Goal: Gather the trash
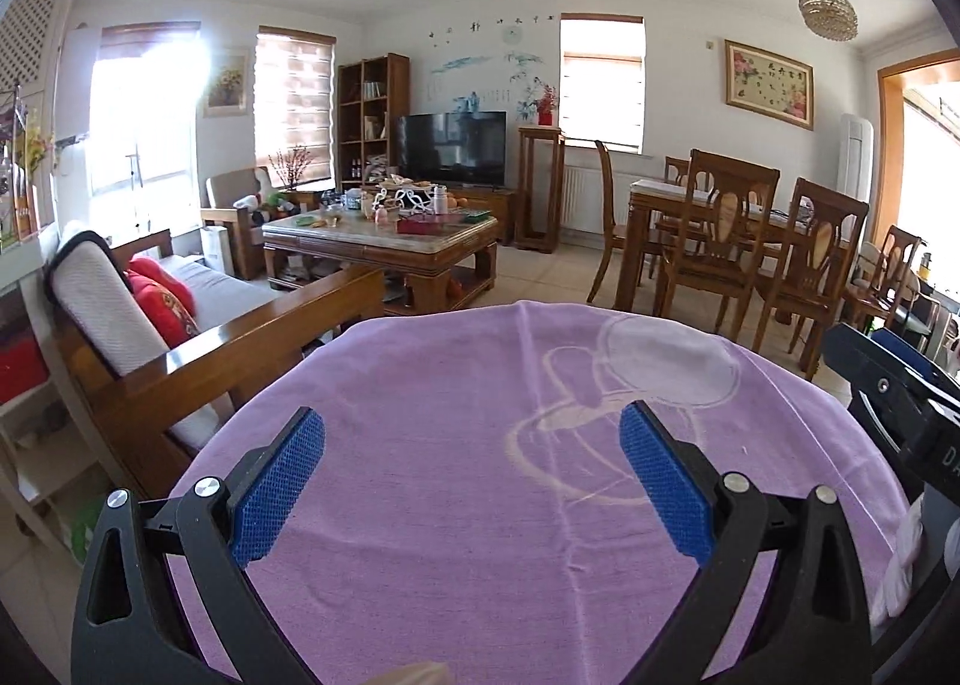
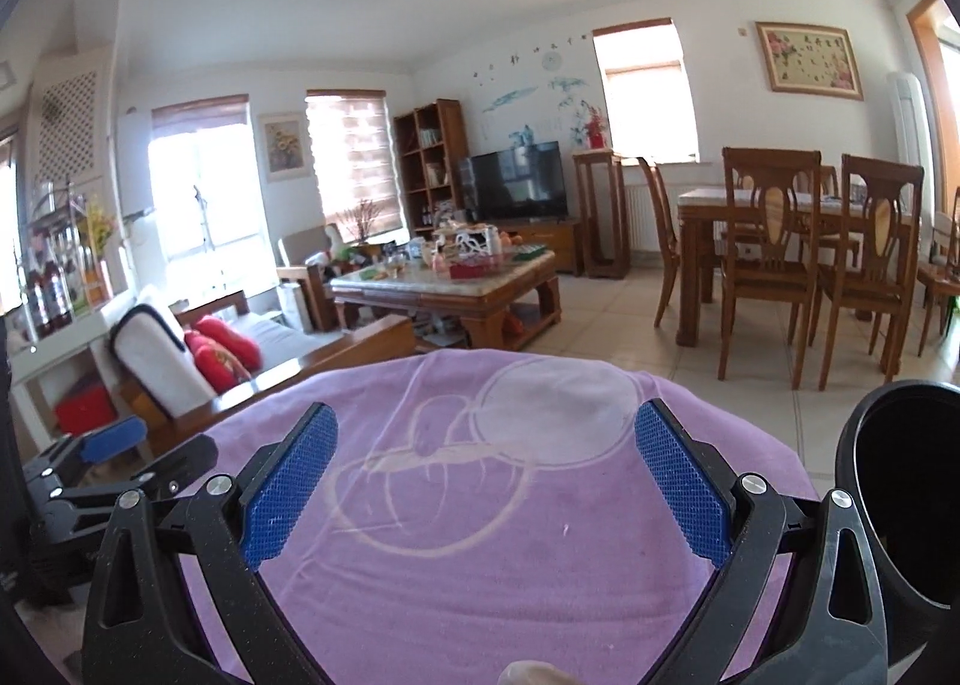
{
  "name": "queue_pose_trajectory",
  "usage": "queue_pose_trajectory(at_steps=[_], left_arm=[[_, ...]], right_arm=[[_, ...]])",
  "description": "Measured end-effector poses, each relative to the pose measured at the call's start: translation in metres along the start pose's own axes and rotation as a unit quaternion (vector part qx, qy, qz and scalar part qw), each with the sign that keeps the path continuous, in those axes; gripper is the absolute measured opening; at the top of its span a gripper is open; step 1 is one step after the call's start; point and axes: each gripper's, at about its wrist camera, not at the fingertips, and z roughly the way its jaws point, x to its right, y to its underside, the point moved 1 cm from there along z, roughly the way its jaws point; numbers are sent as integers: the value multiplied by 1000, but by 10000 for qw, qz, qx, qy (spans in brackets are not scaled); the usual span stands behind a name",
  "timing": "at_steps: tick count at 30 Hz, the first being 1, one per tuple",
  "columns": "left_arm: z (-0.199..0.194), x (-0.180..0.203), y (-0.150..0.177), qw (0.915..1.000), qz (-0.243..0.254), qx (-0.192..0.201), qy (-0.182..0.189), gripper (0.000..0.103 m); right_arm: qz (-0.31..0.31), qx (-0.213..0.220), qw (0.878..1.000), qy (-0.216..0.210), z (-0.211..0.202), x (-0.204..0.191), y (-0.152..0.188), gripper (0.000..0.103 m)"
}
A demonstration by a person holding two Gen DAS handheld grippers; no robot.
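blue mesh pads line both tools: the left gripper (image 1: 471,481) and the right gripper (image 2: 486,481) each hang with jaws spread wide and nothing between them, above a purple cloth (image 1: 480,505) printed with pale loops and a circle. the two sit just beside each other over that cloth. at the right gripper's right edge stands a black bin (image 2: 906,505), its mouth dark. no trash can be made out on the cloth. beyond lie a wooden sofa (image 1: 198,361), a cluttered coffee table (image 1: 384,247) and a dining table (image 1: 708,205) with chairs.
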Motion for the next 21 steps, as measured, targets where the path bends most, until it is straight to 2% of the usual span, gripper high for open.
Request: queue_pose_trajectory(at_steps=[10,21], left_arm=[[-4,-1,-2,9999,-90,141,30,98],[-9,11,-3,9986,100,350,-376,98]], right_arm=[[-357,182,9989,226,-6,-4,11,98],[-308,266,9988,264,-11,-2,11,98]])
